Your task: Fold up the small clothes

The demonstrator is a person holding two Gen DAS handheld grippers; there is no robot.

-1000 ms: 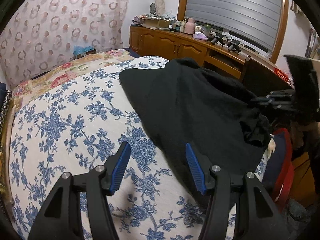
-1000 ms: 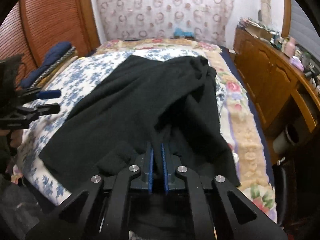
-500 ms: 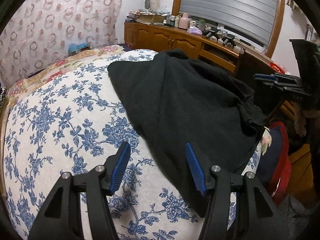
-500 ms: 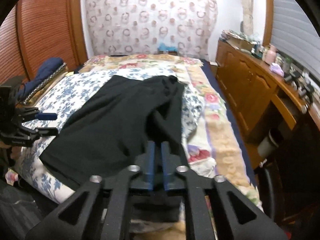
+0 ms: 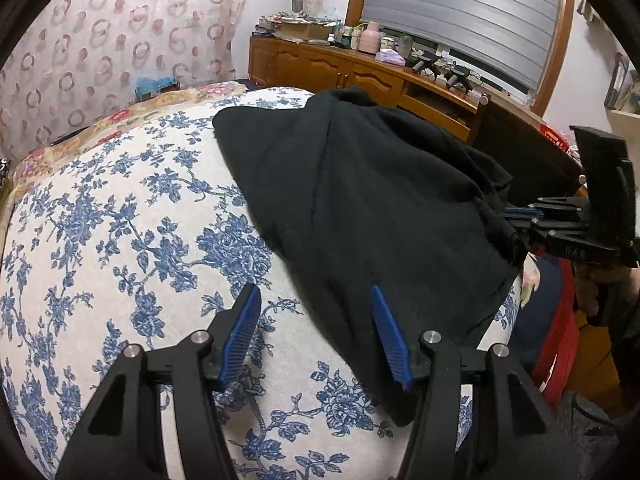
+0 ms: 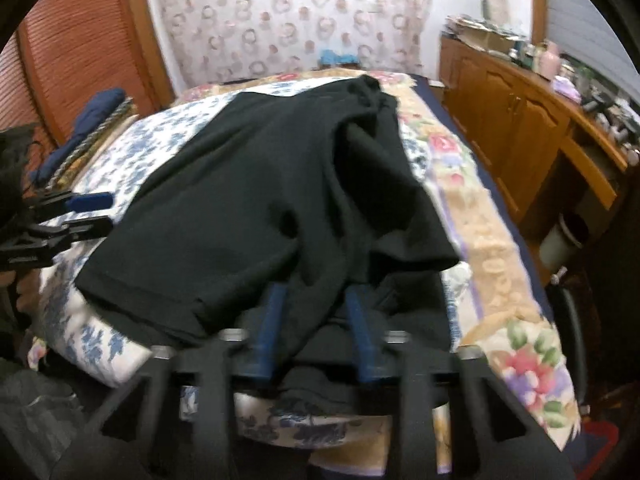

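A black garment (image 5: 360,200) lies spread on the blue-flowered bedspread (image 5: 120,240), its right side bunched in folds. My left gripper (image 5: 315,290) hovers open over the garment's near-left edge, one finger above the bedspread, the other above the cloth, gripping nothing. In the right wrist view it shows at the far left (image 6: 96,212). My right gripper (image 6: 314,292) is at the near hem of the garment (image 6: 260,184). Its jaws are closing, with a fold of black cloth between the blue pads. From the left wrist view the right gripper (image 5: 516,216) meets the cloth's right edge.
A wooden cabinet (image 5: 340,76) with cluttered top runs along the bed's right side (image 6: 512,112). A pale bin (image 6: 564,240) stands by it. Navy folded fabric (image 6: 100,108) lies at the bed's left near a louvred door (image 6: 80,40). A red bag (image 5: 560,340) sits off the bed corner.
The right gripper let go of the cloth, drew back, then came down again onto the near fold with its jaws apart. The garment dropped flatter. The left gripper has hardly moved.
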